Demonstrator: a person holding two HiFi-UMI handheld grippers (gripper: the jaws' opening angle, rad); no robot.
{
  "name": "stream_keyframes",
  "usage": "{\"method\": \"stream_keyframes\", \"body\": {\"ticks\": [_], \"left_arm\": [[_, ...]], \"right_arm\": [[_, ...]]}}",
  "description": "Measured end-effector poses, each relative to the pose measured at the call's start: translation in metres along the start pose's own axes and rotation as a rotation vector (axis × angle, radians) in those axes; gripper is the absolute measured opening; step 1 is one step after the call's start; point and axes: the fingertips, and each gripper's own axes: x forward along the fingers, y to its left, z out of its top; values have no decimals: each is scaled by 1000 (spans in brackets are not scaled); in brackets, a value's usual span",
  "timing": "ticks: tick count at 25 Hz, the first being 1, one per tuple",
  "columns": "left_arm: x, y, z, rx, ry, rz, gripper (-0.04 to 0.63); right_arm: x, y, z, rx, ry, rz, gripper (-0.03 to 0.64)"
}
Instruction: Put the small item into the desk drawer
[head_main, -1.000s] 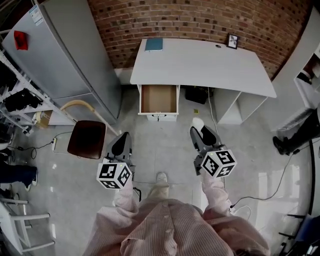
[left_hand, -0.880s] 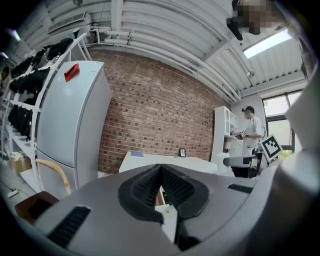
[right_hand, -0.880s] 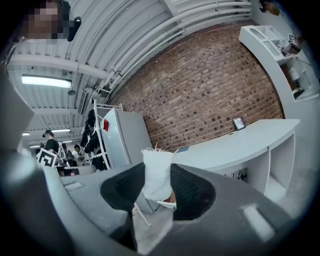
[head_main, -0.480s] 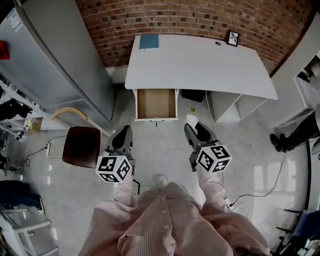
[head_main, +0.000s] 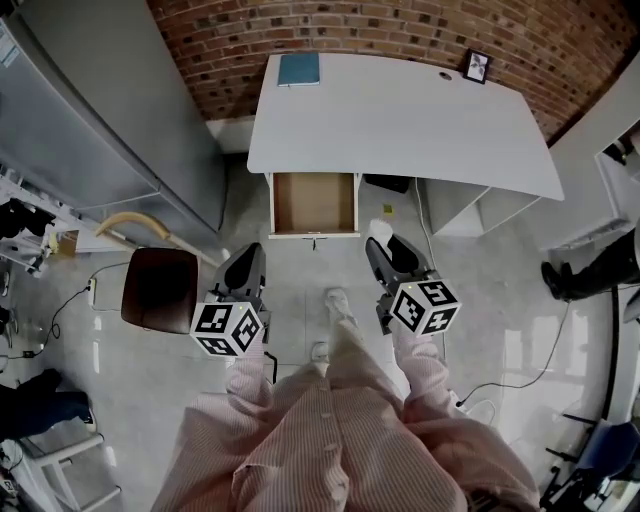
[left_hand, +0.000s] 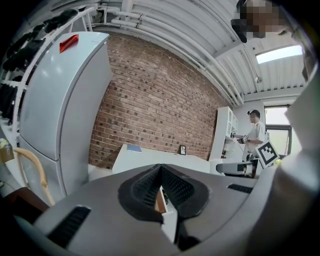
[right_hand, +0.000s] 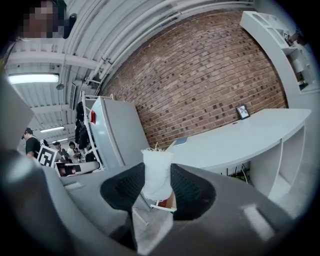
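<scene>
The right gripper (right_hand: 157, 186) has its jaws pressed on a small white item (right_hand: 156, 174); the item stands upright between the pads, its frayed top above them; from the head view this gripper (head_main: 383, 246) and the item (head_main: 379, 232) hang over the floor, just outside the desk drawer's (head_main: 315, 202) front right corner and not yet above its opening. The left gripper (left_hand: 160, 189) has its jaws closed together with nothing between them; it (head_main: 250, 262) hangs off the drawer's front left corner, a little further back from it than the right one.

The drawer is pulled out and its wooden bottom is bare; its front edge faces the person; its back runs under the edge of the white desk (head_main: 400, 125). Bare floor (head_main: 320, 265) lies between the drawer front and both grippers; the person's shoe (head_main: 337, 299) is on it, in line with the drawer. A brown chair (head_main: 160, 290) stands to the drawer's left, just beside the left gripper; a grey cabinet (head_main: 90, 110) rises further left of the drawer. Beyond the drawer, a blue book (head_main: 299, 69) lies at the desk's far edge, and a picture frame (head_main: 477, 66) stands further right.
</scene>
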Motion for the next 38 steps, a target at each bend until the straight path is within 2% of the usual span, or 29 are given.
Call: {"method": "stream_keyframes", "body": {"ticks": [8, 19, 28, 32, 38], "left_arm": [[51, 30, -11, -46, 58, 33, -2], [126, 58, -40, -144, 175, 88, -2], [157, 78, -69, -209, 253, 156, -2], [162, 81, -85, -261, 288, 191, -2], [180, 91, -108, -292, 329, 215, -2]], "right_arm": [[65, -25, -5, 26, 81, 34, 164], [153, -53, -28, -5, 289, 111, 164], [199, -74, -58, -35, 441, 159, 164], [209, -79, -71, -50, 503, 188, 164], [233, -95, -97, -128, 602, 204, 164]]}}
